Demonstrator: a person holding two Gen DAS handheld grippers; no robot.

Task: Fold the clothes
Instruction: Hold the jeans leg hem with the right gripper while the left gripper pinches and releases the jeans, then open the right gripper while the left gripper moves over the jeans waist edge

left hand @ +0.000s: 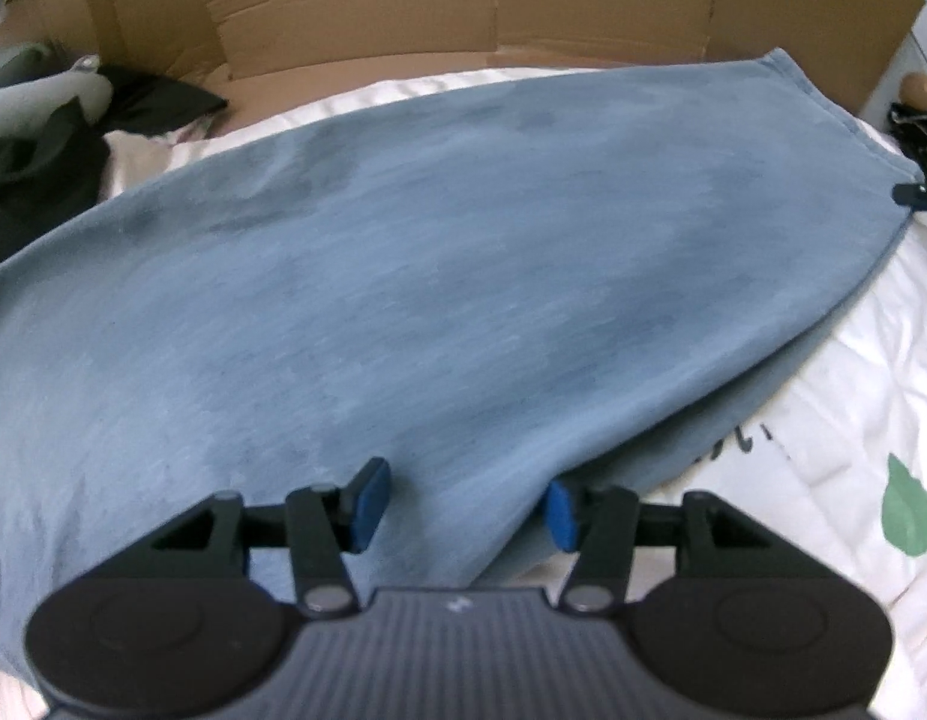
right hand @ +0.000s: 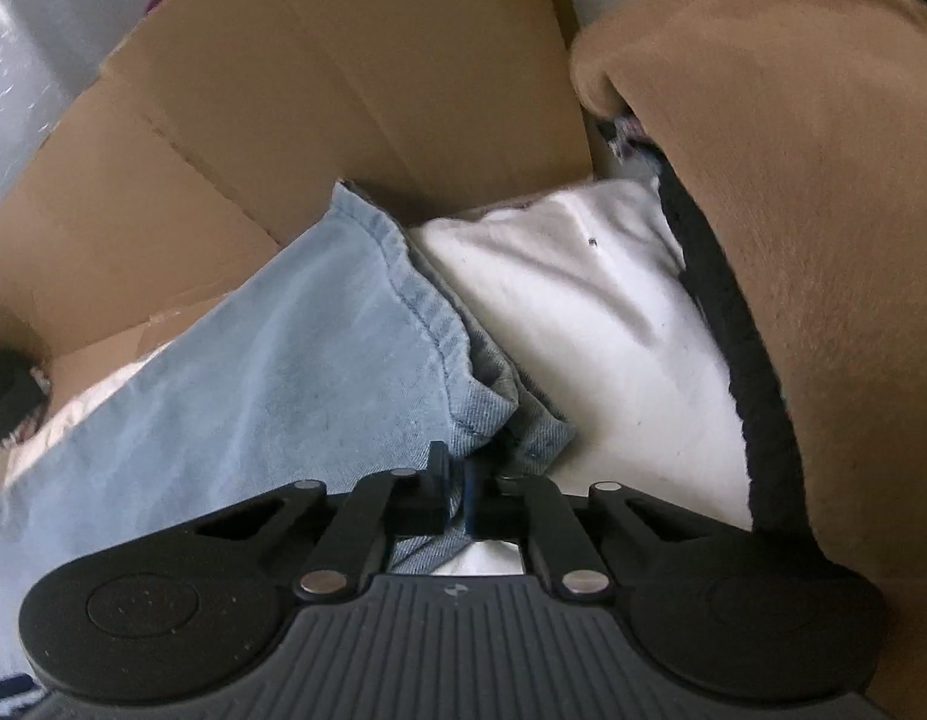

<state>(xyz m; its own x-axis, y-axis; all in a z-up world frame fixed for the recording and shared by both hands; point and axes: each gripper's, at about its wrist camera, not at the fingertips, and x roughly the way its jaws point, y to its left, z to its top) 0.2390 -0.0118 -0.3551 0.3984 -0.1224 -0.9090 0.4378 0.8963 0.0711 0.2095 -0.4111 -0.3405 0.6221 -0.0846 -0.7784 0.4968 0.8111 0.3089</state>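
Lying flat on the white bedding (left hand: 853, 360), the soft, limp blue garment (left hand: 403, 270) looked best taken at its hem, where the right gripper (right hand: 457, 495) pinched at six o'clock while the left gripper (left hand: 460, 504) gaped half-open, empty.

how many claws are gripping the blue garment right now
1. The right claw is shut on the corner of the light blue fabric garment; the left claw hangs open over its near edge, gripping nothing.

White quilted bed cover (left hand: 853, 396) under a spread blue garment (left hand: 403, 276), dark clothes (left hand: 37, 174) alongside.
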